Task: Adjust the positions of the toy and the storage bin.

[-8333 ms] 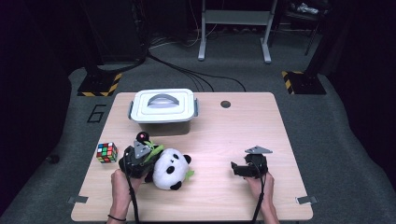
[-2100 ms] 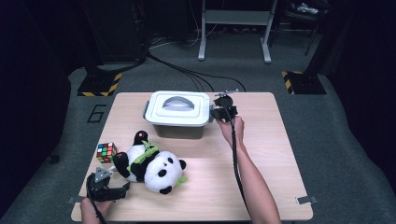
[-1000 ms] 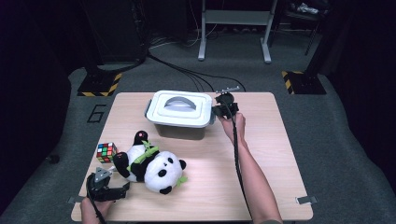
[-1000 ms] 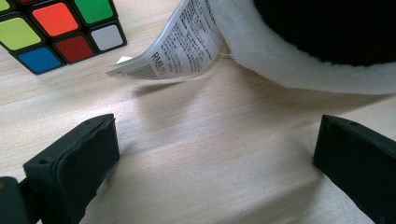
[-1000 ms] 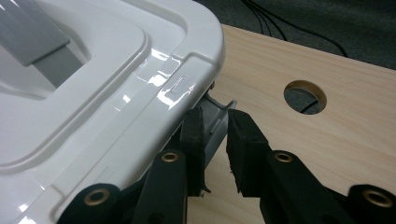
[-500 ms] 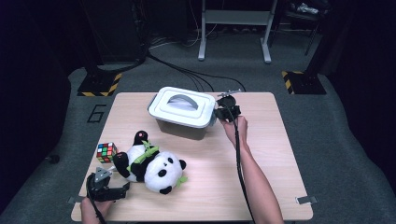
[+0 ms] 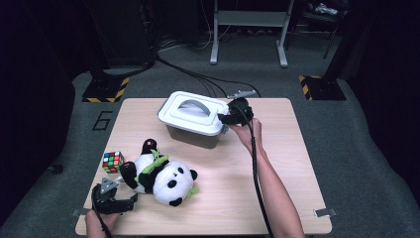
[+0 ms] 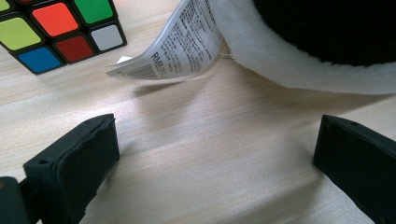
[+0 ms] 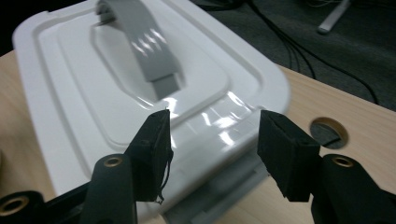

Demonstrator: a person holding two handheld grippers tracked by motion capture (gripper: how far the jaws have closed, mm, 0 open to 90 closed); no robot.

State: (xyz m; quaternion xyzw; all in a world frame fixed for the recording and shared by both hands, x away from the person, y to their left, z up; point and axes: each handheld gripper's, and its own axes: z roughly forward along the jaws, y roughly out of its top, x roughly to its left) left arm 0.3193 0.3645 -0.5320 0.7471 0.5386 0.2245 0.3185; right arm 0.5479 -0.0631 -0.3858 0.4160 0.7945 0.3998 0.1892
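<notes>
Presently, the right gripper (image 9: 212,156), its jaws just parted and empty, is held over the white plastic lidded box (image 7: 194,117) near the table's (image 7: 297,163) far edge, seemingly released for unlatching.

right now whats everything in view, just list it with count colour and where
storage box: one, grey with a white lid and grey handle, far middle of the table
plush panda: one, black and white with green ribbon, lying near left, white tag by the cube
puzzle cube: one, multicoloured, left of the panda
table: one, light wood, with a round cable hole near the box
floor stands: two, black with yellow stripes, on the grey carpet behind
left gripper: black, jaws wide apart, resting near left corner, nothing between them
right gripper: black, jaws just been opening, over the lid's right edge, holding nothing
</notes>
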